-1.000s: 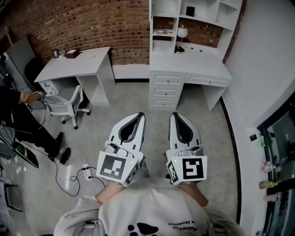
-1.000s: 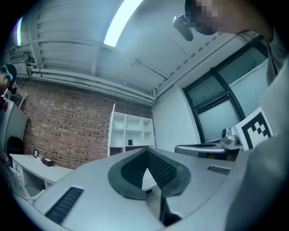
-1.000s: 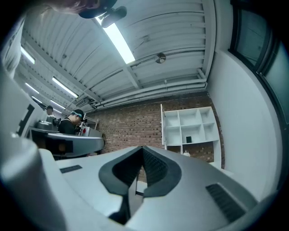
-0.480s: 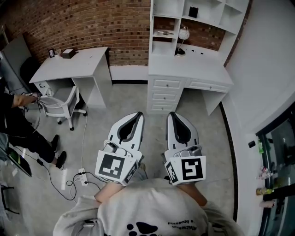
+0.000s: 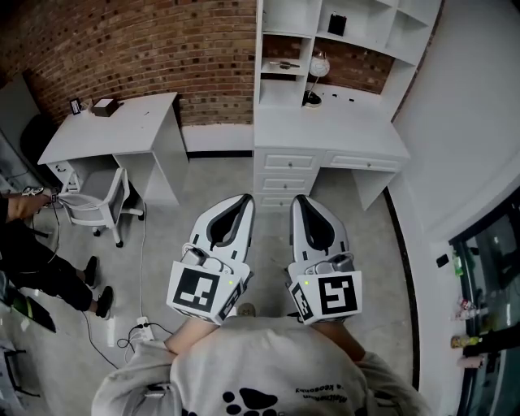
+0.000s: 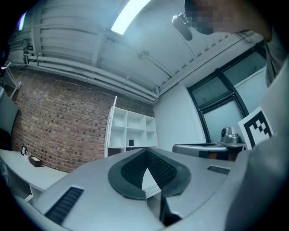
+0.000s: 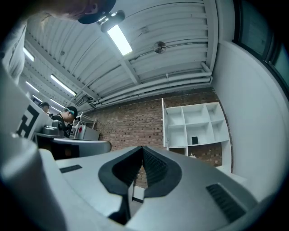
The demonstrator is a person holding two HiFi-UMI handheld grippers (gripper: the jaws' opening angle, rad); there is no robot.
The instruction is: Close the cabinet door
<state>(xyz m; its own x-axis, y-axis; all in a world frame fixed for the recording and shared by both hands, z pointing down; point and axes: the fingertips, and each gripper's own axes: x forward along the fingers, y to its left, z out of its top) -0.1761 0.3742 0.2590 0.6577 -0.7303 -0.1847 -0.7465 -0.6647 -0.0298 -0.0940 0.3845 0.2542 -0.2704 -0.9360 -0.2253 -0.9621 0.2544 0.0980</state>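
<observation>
Your left gripper point(image 5: 243, 201) and right gripper point(image 5: 301, 200): both pressed together, nothing btw jaws. The cabinet point(image 5: 329, 136) sits dead ahead vs. the brick wall point(image 5: 122, 49), well apart, neither hand nearer; can't pick out its door.

— What carried everything?

— A grey floor point(image 5: 203, 175). At nine o'clock a white chair point(image 5: 91, 197) stood on it. Between seven and eight o'clock lay a power strip point(image 5: 140, 328), its cables trailing.

— And the tabletops?

— The white tabletop point(image 5: 122, 130) at ten o'clock held a small dark box point(image 5: 103, 106) near its far edge, with a smaller dark item point(image 5: 75, 106) near it. The drawer-fronted tabletop point(image 5: 341, 134) at one o'clock bore a round-headed lamp point(image 5: 319, 67) by the wall.

— The shelf?

— The white shelf point(image 5: 290, 15) above held one small black object point(image 5: 336, 23) in a cubby. A flat thing on a lower board was too small to tell.
</observation>
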